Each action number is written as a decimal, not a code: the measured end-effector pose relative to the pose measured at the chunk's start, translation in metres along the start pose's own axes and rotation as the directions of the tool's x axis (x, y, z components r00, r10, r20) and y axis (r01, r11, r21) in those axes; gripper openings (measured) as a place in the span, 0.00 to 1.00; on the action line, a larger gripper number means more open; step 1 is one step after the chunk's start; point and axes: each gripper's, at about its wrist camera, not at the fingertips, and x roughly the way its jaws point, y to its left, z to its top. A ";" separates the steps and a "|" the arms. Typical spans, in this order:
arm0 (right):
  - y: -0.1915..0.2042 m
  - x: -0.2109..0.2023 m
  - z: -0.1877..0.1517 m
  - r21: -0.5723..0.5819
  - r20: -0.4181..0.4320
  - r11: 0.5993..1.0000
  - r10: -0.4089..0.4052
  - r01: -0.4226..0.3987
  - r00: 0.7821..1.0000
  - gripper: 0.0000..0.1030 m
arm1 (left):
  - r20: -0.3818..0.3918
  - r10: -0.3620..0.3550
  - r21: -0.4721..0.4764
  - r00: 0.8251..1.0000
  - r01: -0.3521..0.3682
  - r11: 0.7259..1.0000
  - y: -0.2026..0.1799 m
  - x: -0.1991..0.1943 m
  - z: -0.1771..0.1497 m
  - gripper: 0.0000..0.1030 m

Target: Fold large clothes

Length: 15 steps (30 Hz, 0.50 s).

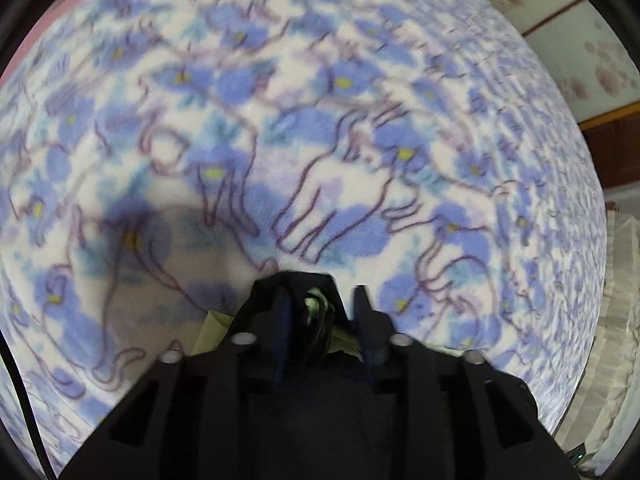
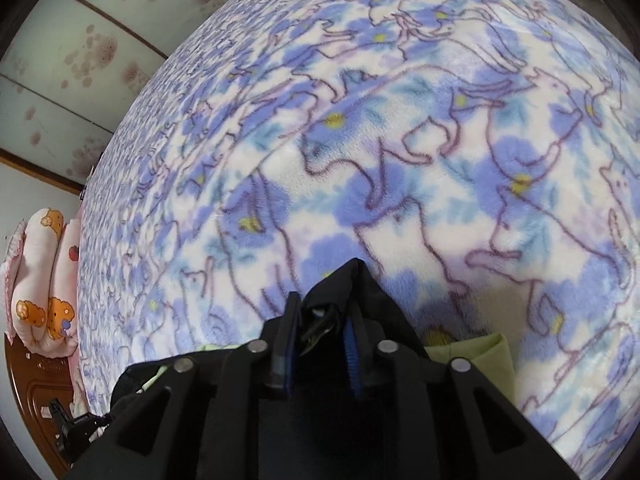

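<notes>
A black garment with pale green lining [image 1: 308, 308] is held over a bed covered by a blue flowered fleece blanket [image 1: 320, 140]. My left gripper [image 1: 320, 300] is shut on a bunched fold of the black and green garment, just above the blanket. In the right wrist view my right gripper [image 2: 320, 320] is shut on another black fold of the same garment [image 2: 344, 284]. Green lining [image 2: 480, 352] shows to the right of the right gripper. The rest of the garment hangs below both grippers, out of sight.
The blanket [image 2: 400, 160] fills both views. Pink pillows with bear prints [image 2: 44, 280] lie at the left by a brown wooden headboard [image 2: 36, 392]. A flowered wall [image 2: 80, 60] is behind. A white quilted bed edge [image 1: 612, 320] runs at the right.
</notes>
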 end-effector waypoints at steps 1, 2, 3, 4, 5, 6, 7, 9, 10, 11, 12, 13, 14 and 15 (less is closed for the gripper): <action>0.002 -0.007 0.001 -0.008 0.009 1.000 0.001 -0.001 1.000 0.34 | 0.022 -0.004 0.014 1.000 0.003 1.000 -0.003 -0.010 0.000 0.51; 0.006 -0.017 0.001 -0.023 0.030 1.000 0.004 -0.003 1.000 0.44 | 0.059 -0.011 0.035 0.998 0.009 0.999 -0.007 -0.025 0.000 0.61; 0.009 -0.028 0.001 -0.043 0.054 0.999 0.009 -0.007 0.998 0.48 | 0.087 -0.023 0.056 0.996 0.018 0.998 -0.010 -0.038 -0.002 0.63; 0.012 -0.037 0.002 -0.061 0.072 0.998 0.014 -0.010 0.997 0.48 | 0.105 -0.035 0.077 0.994 0.027 0.997 -0.012 -0.049 -0.003 0.66; 0.015 -0.048 0.001 -0.082 0.089 0.997 0.019 -0.011 0.996 0.50 | 0.121 -0.050 0.107 0.991 0.037 0.994 -0.015 -0.064 -0.007 0.68; 0.018 -0.059 -0.002 -0.100 0.104 0.995 0.020 -0.010 0.994 0.53 | 0.127 -0.058 0.123 0.990 0.042 0.992 -0.016 -0.073 -0.010 0.70; 0.019 -0.067 -0.004 -0.112 0.111 0.994 0.021 -0.008 0.994 0.55 | 0.130 -0.062 0.135 0.989 0.044 0.990 -0.018 -0.080 -0.013 0.73; 0.022 -0.084 -0.012 -0.144 0.122 0.990 0.022 -0.005 0.992 0.59 | 0.140 -0.068 0.166 0.988 0.044 0.985 -0.014 -0.099 -0.025 0.74; 0.022 -0.091 -0.016 -0.160 0.124 0.987 0.023 -0.003 0.992 0.59 | 0.145 -0.068 0.171 0.987 0.043 0.984 -0.010 -0.105 -0.029 0.74; 0.022 -0.098 -0.022 -0.177 0.126 0.984 0.024 -0.001 0.992 0.59 | 0.158 -0.065 0.172 0.985 0.037 0.984 -0.003 -0.114 -0.036 0.74; 0.020 -0.105 -0.027 -0.191 0.127 0.982 0.024 0.001 0.992 0.59 | 0.166 -0.065 0.166 0.984 0.037 0.985 0.003 -0.120 -0.039 0.74; 0.018 -0.112 -0.033 -0.205 0.127 0.979 0.025 0.001 0.992 0.59 | 0.169 -0.073 0.157 0.983 0.046 0.986 0.011 -0.125 -0.046 0.74; 0.016 -0.117 -0.039 -0.222 0.124 0.975 0.027 0.001 0.992 0.59 | 0.169 -0.084 0.145 0.982 0.059 0.988 0.019 -0.130 -0.052 0.74; 0.013 -0.122 -0.046 -0.240 0.123 0.971 0.025 0.005 0.992 0.60 | 0.165 -0.093 0.133 0.982 0.071 0.989 0.026 -0.133 -0.058 0.75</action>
